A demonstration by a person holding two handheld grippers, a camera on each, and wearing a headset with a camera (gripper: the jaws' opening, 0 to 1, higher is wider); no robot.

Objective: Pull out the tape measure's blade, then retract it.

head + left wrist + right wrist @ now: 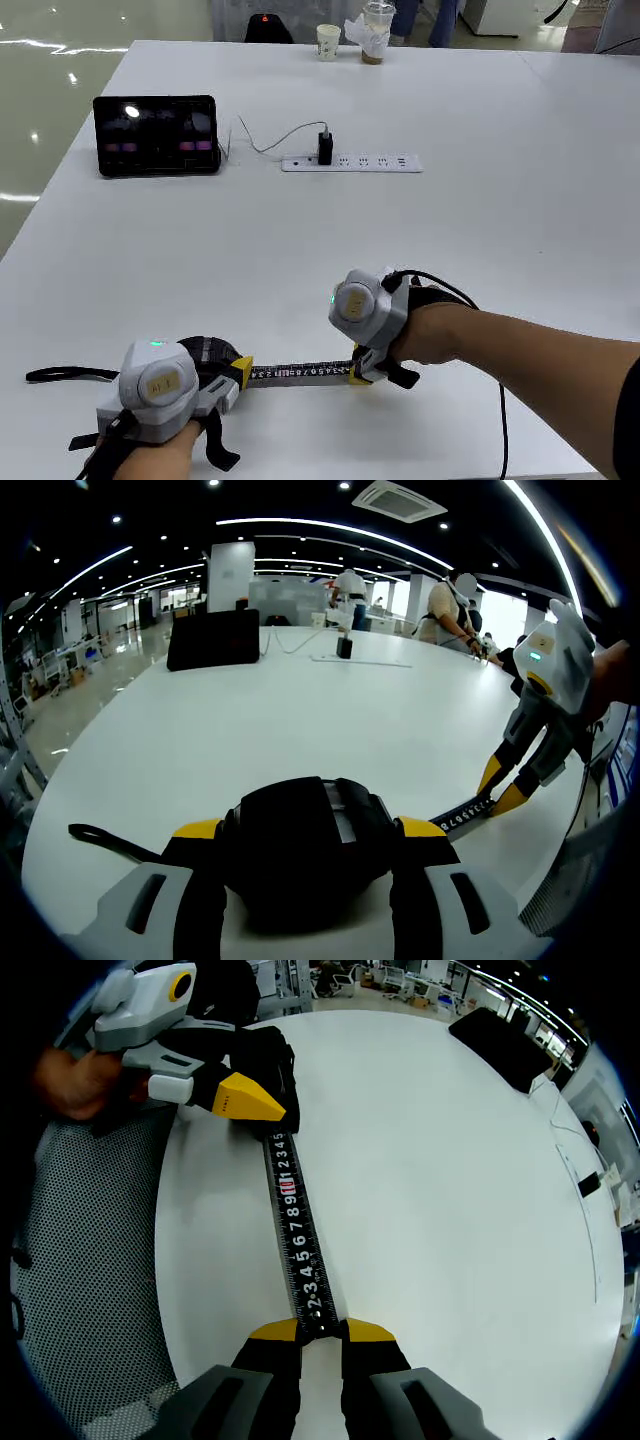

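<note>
While the left tongs (310, 830) sit clamped around the tape's black case (305, 865), pinning it to the counter (300, 710) near our edge, we've got the right tongs (320, 1332) pinched shut on the very tip of the blade (293, 1220). That split makes sense: one side anchors the body so it can't slide, and the other draws the strip out straight. A short run of blade lies between the two, numbers up and low over the surface, so we judge the pull only partly done and the retraction not yet begun. Looking around, a dark tablet (157, 135) stands well off to the far left. A power strip (350, 162) with a plug (325, 148) lies beyond the middle, and a paper cup (328, 42) sits at the far edge, none of them near the blade's line. Rightward the counter lies bare, so we see nothing blocking a longer pull. A black strap (60, 375) trails left of the case, away from the work.
</note>
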